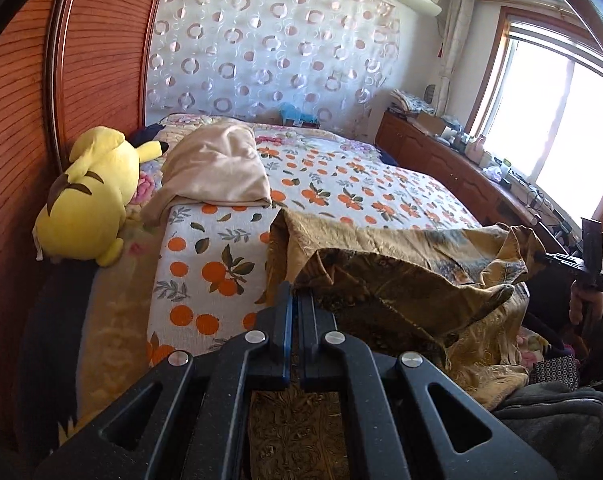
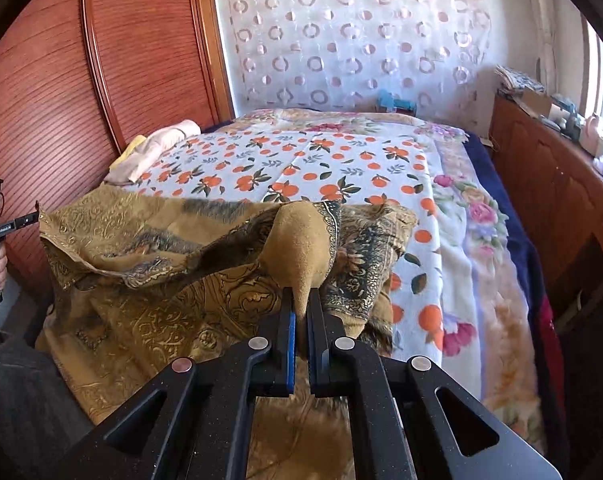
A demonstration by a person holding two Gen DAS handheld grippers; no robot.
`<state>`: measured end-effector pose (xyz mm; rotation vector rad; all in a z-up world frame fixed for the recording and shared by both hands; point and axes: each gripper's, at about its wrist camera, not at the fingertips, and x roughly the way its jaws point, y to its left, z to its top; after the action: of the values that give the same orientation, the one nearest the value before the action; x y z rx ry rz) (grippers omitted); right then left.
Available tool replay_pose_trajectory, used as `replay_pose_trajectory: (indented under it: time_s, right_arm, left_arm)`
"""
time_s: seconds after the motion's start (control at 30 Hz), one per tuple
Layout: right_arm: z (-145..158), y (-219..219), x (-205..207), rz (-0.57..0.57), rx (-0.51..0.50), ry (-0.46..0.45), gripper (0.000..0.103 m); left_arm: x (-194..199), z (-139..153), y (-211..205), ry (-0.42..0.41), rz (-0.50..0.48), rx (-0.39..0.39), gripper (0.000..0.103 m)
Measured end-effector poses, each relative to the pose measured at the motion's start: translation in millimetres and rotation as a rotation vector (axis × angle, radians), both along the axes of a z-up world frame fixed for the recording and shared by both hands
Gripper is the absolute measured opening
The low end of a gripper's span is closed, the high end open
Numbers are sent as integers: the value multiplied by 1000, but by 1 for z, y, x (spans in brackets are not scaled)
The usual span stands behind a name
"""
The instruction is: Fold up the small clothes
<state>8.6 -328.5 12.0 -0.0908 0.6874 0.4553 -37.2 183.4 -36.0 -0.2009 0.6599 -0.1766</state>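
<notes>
A golden-brown patterned garment (image 1: 413,276) (image 2: 173,280) hangs stretched between my two grippers above the near edge of the bed. My left gripper (image 1: 295,290) is shut on one edge of it; cloth runs under the jaws. My right gripper (image 2: 301,300) is shut on a plain brown fold of the same garment. The right gripper's handle, held by a hand, shows at the right edge of the left wrist view; the left one's handle shows at the left edge of the right wrist view.
The bed carries an orange-print sheet (image 1: 341,184) (image 2: 301,160). A yellow plush toy (image 1: 89,200) and a beige cloth (image 1: 217,172) lie by the wooden headboard (image 1: 29,120). A wooden cabinet (image 2: 549,184) with clutter stands under the window.
</notes>
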Motion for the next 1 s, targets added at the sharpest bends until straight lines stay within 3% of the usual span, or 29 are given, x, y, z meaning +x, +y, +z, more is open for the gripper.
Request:
replay_pose_trajectory:
  time_s: [0.1, 0.23, 0.43, 0.53, 0.67, 0.77, 0.87, 1.0]
  right_arm:
    - [7, -2, -11, 9, 2, -5, 4]
    - [-12, 0, -15, 3, -8, 43, 4]
    - [-21, 5, -2, -10, -22, 99, 4]
    - [-10, 12, -5, 13, -70, 71, 6]
    - [2, 11, -7, 13, -73, 49, 7]
    - [5, 11, -14, 8, -84, 31, 7]
    - [9, 11, -19, -2, -92, 17, 8]
    - [14, 10, -24, -12, -97, -9, 14]
  left_arm:
    - [-2, 5, -5, 12, -18, 45, 3]
    - [0, -5, -7, 38, -2, 91, 3]
    - [0, -6, -4, 53, 17, 86, 4]
    - [-1, -2, 0, 48, 30, 66, 4]
    - [1, 2, 0, 19, 42, 44, 40]
    - [8, 0, -2, 34, 45, 39, 44]
    - [16, -6, -6, 45, 49, 60, 71]
    - [24, -15, -10, 60, 29, 43, 77]
